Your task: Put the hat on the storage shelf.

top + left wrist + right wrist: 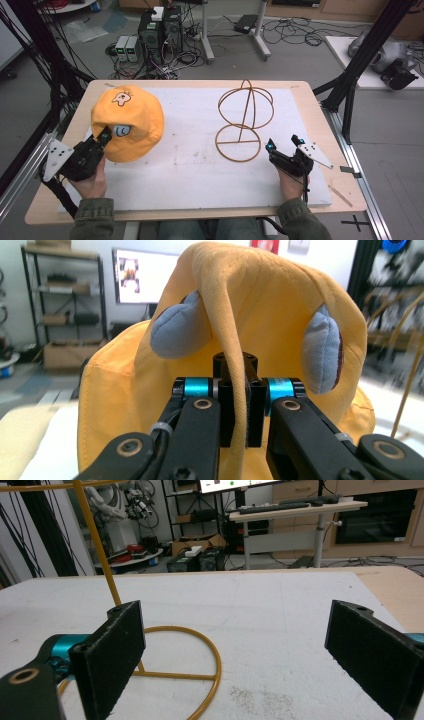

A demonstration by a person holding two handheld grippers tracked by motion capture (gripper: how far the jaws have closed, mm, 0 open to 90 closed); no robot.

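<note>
A yellow cloth hat (pixel 127 122) with a small cartoon patch sits at the left of the white board. My left gripper (pixel 106 134) is at its near edge, shut on a fold of the fabric. In the left gripper view the hat (pixel 260 305) drapes over the closed left gripper (pixel 239 390), with two grey padded ears (pixel 177 330) on either side. A golden wire hat stand (pixel 245 120) stands upright at centre right. My right gripper (pixel 284 142) rests open just right of its base ring. The right gripper (pixel 235 615) holds nothing, and the stand's ring (pixel 210 655) lies beside its left pad.
The white board (pixel 190 165) covers a wooden table (pixel 320 125). Black frame posts (pixel 350 75) rise at both sides. Computers and cables (pixel 160 35) lie on the floor beyond the far edge.
</note>
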